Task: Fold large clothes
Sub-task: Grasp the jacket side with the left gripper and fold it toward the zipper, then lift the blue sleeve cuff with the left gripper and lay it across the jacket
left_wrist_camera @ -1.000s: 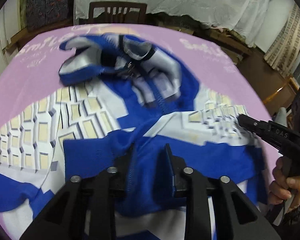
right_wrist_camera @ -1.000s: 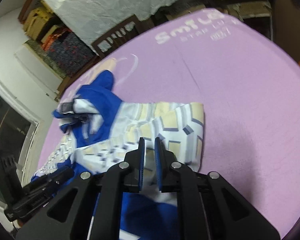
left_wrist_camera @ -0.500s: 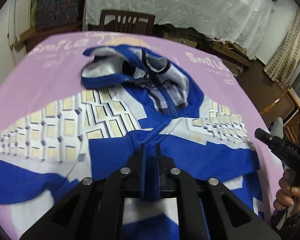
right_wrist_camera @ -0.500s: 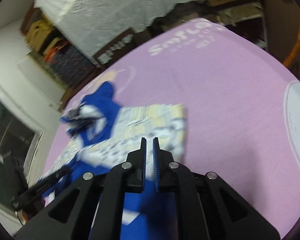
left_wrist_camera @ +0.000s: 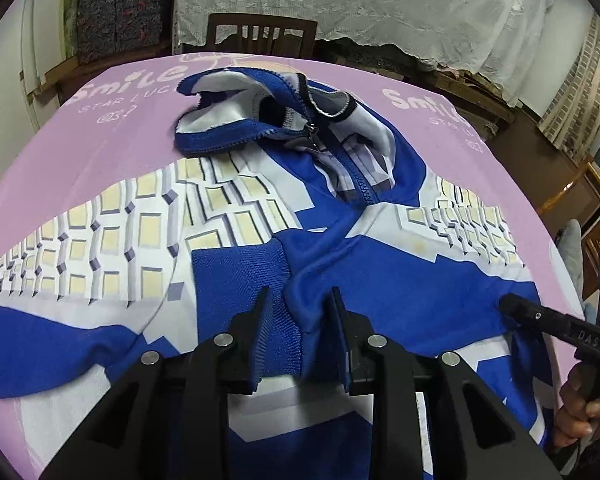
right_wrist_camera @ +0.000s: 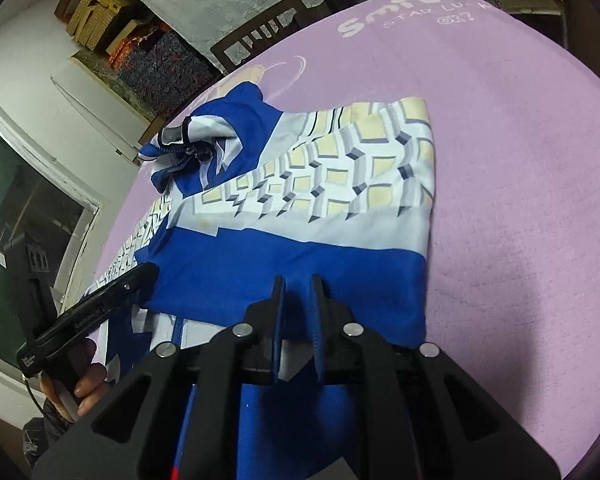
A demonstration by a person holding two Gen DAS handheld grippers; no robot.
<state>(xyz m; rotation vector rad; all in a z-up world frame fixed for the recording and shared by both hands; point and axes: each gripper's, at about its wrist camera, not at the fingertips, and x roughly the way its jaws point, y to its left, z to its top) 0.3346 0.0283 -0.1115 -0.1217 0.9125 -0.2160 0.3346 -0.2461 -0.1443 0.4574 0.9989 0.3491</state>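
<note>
A blue and white zip jacket (left_wrist_camera: 400,280) with a yellow block pattern lies spread on the purple tablecloth (left_wrist_camera: 100,140), its collar (left_wrist_camera: 260,120) at the far end. My left gripper (left_wrist_camera: 298,308) hangs low over the jacket's middle. Its jaws are opening, and a blue ribbed cuff and a fold of cloth stand loose between them. My right gripper (right_wrist_camera: 297,286) is over the blue band of the jacket (right_wrist_camera: 300,240). Its jaws are parting slightly, with blue cloth showing in the narrow gap. Each gripper shows in the other's view: the right gripper (left_wrist_camera: 508,304), the left gripper (right_wrist_camera: 148,270).
A dark wooden chair (left_wrist_camera: 260,34) stands behind the table's far edge, below a white lace cloth (left_wrist_camera: 380,0). Bare purple cloth (right_wrist_camera: 500,160) stretches right of the jacket. A person's hand (right_wrist_camera: 84,388) holds the left gripper's handle. Wooden furniture (left_wrist_camera: 572,196) stands at the right.
The left jaws closed on the blue fold, then came apart again. The right gripper slid along the jacket, its jaws now a little apart. The jacket lies flatter.
</note>
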